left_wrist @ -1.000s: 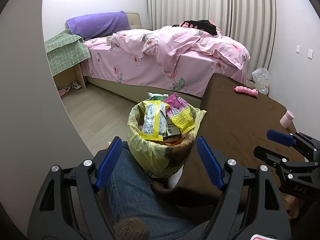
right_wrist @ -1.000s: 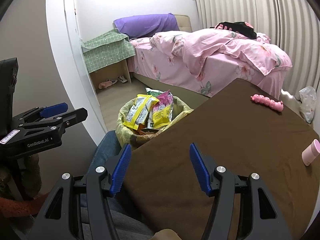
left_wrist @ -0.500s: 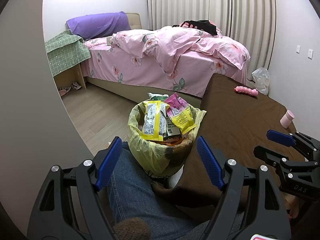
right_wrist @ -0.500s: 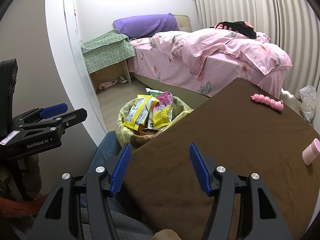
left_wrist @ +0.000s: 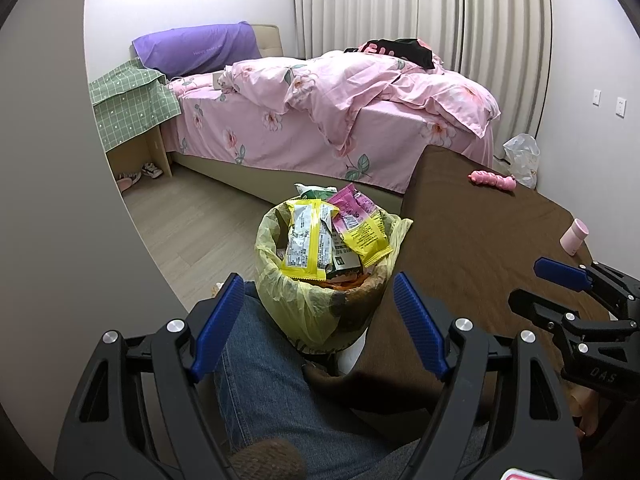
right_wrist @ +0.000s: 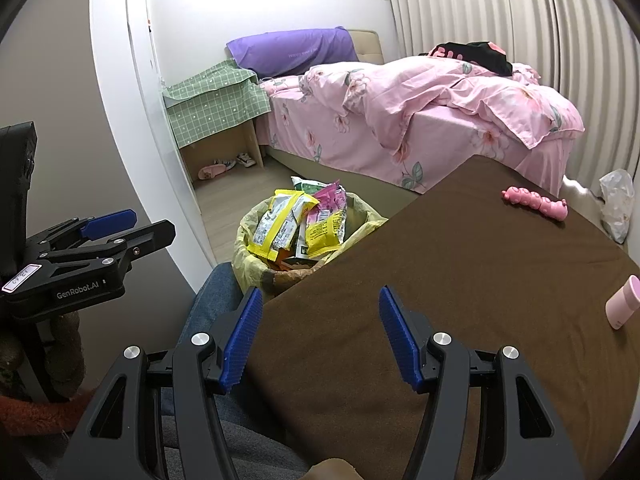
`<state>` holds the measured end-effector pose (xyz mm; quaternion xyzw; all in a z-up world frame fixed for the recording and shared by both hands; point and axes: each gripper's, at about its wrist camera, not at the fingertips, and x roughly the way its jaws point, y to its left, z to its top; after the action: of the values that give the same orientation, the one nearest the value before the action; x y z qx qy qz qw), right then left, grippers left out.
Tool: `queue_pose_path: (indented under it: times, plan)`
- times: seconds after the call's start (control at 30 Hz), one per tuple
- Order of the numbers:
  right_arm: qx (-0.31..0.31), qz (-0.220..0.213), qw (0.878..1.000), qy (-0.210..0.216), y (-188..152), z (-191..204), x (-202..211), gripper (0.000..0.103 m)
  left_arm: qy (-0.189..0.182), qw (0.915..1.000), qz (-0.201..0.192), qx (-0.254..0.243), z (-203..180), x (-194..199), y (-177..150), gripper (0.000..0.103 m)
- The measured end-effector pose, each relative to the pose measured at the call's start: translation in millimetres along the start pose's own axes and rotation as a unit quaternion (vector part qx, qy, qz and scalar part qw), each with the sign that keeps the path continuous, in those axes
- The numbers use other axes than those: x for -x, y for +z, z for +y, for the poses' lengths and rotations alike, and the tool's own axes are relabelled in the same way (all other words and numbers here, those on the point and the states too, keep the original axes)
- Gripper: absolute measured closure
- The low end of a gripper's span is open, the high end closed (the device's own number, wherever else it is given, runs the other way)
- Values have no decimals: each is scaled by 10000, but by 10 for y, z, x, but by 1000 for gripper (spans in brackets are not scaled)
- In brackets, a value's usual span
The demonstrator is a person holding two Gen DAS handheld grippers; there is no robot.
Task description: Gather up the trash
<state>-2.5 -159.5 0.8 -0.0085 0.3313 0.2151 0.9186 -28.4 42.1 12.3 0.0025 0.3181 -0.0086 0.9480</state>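
Filling the far side of the room, a bed with pink floral bedding (left_wrist: 340, 120) runs left to right under a purple pillow (left_wrist: 196, 50). Nearer, a table draped in brown cloth (right_wrist: 460, 300) takes up the right half. Just beside its left edge stands a round bin lined with a yellow plastic bag (left_wrist: 304, 304), upright and mouth up, near a person's denim-clad leg (left_wrist: 260, 380). Snack wrappers are heaped above the rim: a yellow-edged packet (left_wrist: 306, 242) lies with its long axis running near to far, and a pink-and-yellow packet (left_wrist: 360, 224) beside it tilts toward the right. On the cloth lie a pink caterpillar toy (right_wrist: 536, 202) at the far end and a small pink bottle (right_wrist: 622, 302) at the right edge. The left gripper (left_wrist: 318, 326) and right gripper (right_wrist: 320, 336) both hang with blue pads wide apart, nothing between them.
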Motion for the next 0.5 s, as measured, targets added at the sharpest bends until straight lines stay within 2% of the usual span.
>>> queue_pose_path:
  times: [0.5]
  plan:
    - [-3, -6, 10000, 6, -15, 17, -10, 46, 15, 10000, 0, 8, -10, 6, 1, 30]
